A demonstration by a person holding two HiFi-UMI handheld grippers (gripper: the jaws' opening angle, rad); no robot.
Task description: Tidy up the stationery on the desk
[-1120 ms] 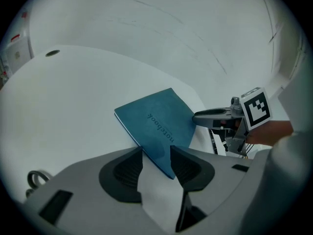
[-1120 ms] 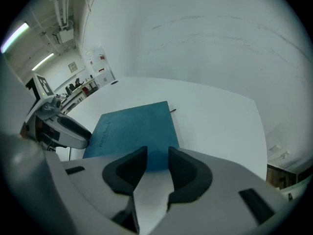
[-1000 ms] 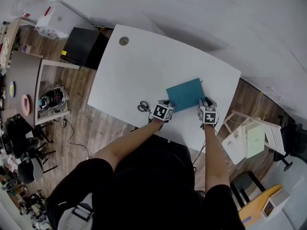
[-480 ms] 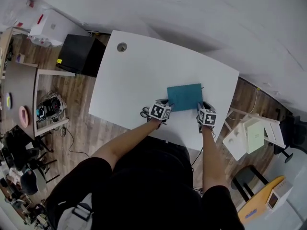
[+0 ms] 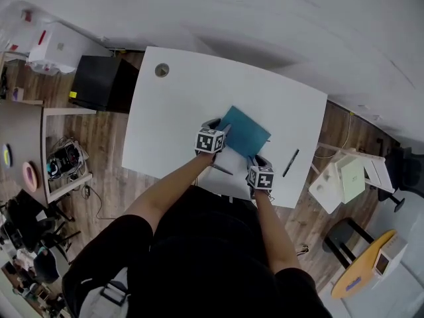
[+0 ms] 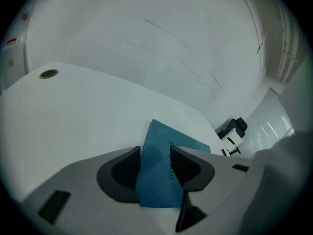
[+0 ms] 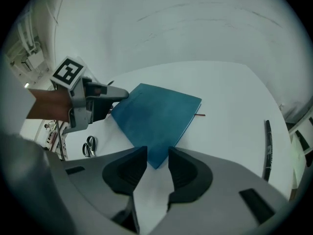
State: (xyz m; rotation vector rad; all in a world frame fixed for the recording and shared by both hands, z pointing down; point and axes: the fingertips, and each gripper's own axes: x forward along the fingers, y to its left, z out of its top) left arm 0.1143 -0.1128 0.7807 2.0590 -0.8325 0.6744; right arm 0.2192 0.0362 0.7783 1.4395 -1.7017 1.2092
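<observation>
teal notebook (image 5: pixel 245 132) w/ matt cover, smooth white desk (image 5: pixel 179 105), wood-plank floor (image 5: pixel 106 148)

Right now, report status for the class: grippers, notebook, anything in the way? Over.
Left gripper shut on teal notebook. Right gripper open, jaws at its corner. Pen and scissors lie loose, not touching it.

The flat teal paper-covered notebook (image 6: pixel 155 192) bears small dark lettering on its cover, seen in the left gripper view. It seems to begin "no"; the rest is too blurred to read. Nothing else is legible.
</observation>
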